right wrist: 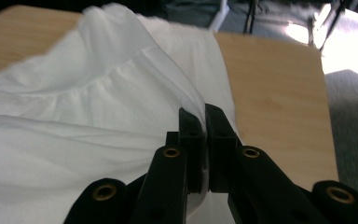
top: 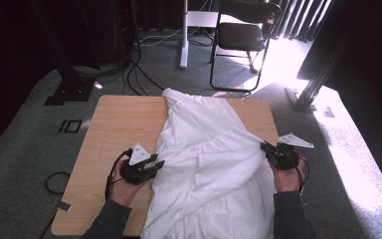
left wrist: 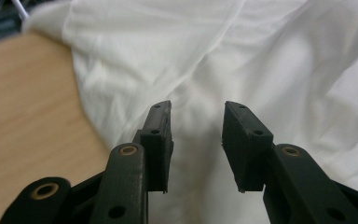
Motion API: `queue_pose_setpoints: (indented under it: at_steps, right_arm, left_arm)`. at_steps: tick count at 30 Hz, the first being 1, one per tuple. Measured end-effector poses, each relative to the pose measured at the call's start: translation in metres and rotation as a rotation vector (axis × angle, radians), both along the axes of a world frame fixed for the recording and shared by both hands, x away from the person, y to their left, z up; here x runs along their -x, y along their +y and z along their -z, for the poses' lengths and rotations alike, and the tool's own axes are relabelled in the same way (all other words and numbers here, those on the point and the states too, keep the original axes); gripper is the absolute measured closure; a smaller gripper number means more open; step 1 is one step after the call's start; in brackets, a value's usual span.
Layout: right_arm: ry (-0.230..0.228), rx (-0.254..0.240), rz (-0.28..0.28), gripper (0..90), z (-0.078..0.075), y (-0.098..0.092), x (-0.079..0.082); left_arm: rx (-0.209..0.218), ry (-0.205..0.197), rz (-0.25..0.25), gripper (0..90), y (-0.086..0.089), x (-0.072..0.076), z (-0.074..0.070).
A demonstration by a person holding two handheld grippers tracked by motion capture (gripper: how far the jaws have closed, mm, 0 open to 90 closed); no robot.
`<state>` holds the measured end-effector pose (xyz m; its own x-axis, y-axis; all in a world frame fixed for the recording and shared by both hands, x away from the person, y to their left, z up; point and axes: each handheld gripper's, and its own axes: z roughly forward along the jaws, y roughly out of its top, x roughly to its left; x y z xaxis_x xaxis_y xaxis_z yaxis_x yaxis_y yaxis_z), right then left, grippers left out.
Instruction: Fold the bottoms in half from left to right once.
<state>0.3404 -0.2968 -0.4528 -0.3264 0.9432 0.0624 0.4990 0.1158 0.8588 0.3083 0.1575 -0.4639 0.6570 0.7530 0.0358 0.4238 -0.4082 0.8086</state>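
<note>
One crumpled white cloth [top: 209, 149], soft folds.

I work at a light wooden table [top: 114, 124] that stands on grey carpet [top: 25, 149]. Beyond its far edge, at about one o'clock, a black folding chair [top: 241, 35] stands on thin metal legs, and just left of it, at twelve o'clock, a white post [top: 183, 32] rises from the floor. Black cables [top: 139, 74] trail across the carpet at eleven o'clock, near a dark stand base [top: 69, 89]. Another cable loop [top: 54, 181] lies at nine o'clock beside the table. Dark curtains [top: 30, 30] close off the back. Strong daylight pours in at two o'clock, washing out the carpet there, crossed by a slanted black frame bar [top: 323, 74].
</note>
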Motion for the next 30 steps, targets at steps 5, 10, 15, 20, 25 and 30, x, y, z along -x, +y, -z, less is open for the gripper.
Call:
queue_pose_setpoints:
  at_steps: [5, 10, 15, 20, 25, 30]
  right_arm:
    - [0.17, 0.076, 0.06, 84.2, 0.05, -0.022, -0.022]
    - [0.237, 0.12, 0.084, 77.0, 0.071, -0.029, -0.032]
    - [0.249, 0.12, 0.075, 72.6, 0.081, -0.028, -0.032]
    - [0.264, 0.079, 0.059, 67.1, 0.084, -0.028, -0.034]
    - [0.262, 0.117, 0.027, 88.1, 0.086, -0.018, -0.033]
    - [0.173, 0.195, 0.082, 89.4, 0.068, -0.023, -0.026]
  left_arm:
    - [0.0, 0.108, -0.062, 49.3, 0.008, -0.018, 0.033]
    - [0.068, 0.225, -0.076, 32.9, 0.012, -0.029, 0.06]
    - [0.081, 0.284, -0.042, 28.4, -0.002, -0.03, 0.076]
    - [0.07, 0.298, -0.006, 28.7, -0.018, -0.033, 0.083]
    - [0.068, 0.289, 0.033, 62.1, -0.034, -0.037, 0.085]
    - [0.1, 0.266, 0.0, 85.3, -0.026, -0.038, 0.079]
